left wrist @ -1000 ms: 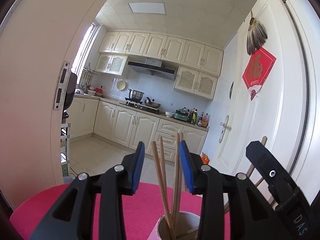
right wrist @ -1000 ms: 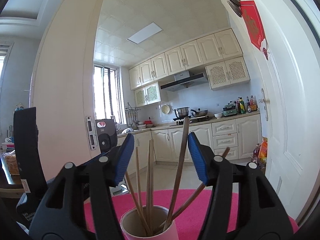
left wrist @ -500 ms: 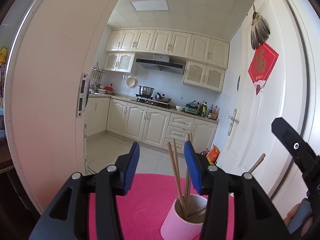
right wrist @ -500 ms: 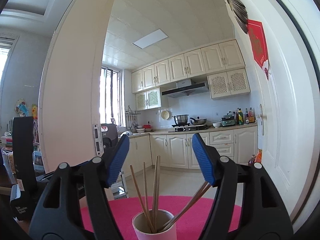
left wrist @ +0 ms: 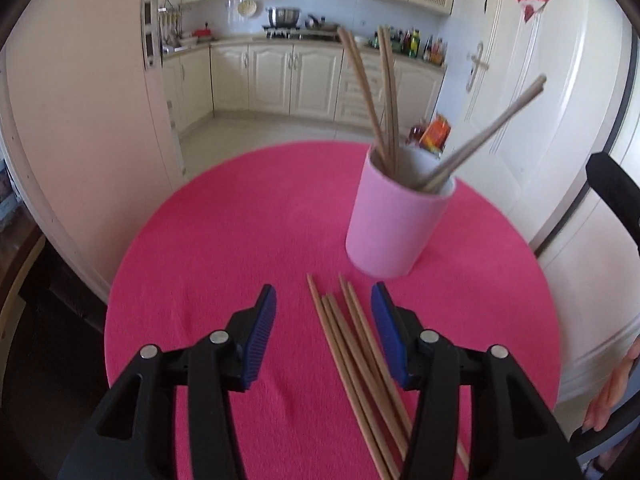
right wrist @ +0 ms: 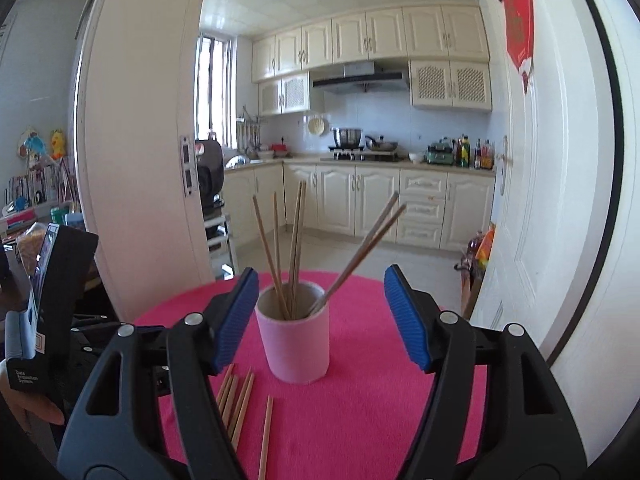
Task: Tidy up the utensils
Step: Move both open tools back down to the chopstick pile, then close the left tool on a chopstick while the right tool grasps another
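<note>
Item: pink cup [left wrist: 394, 220] upright on my tabletop [left wrist: 224, 240], chopsticks inside for storage. Loose chopsticks [left wrist: 356, 340] await collection. My left gripper [left wrist: 323, 336] fingers opening, empty, above them; right gripper [right wrist: 320, 316] fingers apart, empty.

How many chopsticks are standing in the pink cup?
6 in the pink cup: four chopsticks upright at its left side, two leaning chopsticks tilted right. More could hide behind these.
</note>
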`<control>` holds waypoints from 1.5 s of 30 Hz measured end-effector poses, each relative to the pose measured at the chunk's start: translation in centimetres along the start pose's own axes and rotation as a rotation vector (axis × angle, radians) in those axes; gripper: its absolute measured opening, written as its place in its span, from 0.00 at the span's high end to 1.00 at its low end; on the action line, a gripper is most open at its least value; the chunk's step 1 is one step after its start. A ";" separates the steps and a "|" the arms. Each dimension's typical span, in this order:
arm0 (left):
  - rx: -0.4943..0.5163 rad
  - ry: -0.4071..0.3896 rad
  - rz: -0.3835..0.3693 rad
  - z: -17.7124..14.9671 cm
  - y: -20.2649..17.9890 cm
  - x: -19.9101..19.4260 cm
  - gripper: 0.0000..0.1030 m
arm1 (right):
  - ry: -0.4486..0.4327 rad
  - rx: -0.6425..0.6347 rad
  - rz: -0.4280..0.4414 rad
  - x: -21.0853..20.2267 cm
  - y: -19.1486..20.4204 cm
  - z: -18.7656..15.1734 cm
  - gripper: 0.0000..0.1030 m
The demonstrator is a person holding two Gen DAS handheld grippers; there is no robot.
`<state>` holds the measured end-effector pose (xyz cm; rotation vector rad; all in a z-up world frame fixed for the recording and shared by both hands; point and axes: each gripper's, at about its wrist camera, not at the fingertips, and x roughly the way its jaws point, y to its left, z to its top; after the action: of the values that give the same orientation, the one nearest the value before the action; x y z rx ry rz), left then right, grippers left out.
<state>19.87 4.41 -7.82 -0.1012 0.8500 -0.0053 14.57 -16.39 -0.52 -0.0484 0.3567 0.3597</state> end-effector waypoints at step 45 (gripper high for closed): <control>-0.075 0.230 -0.003 -4.1 1.7 3.4 0.92 | 0.811 -0.093 0.170 9.7 3.8 -9.0 0.76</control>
<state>18.96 5.59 -13.17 -0.1748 1.0804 0.0124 18.73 -10.60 -12.29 -0.2597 1.1510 0.5174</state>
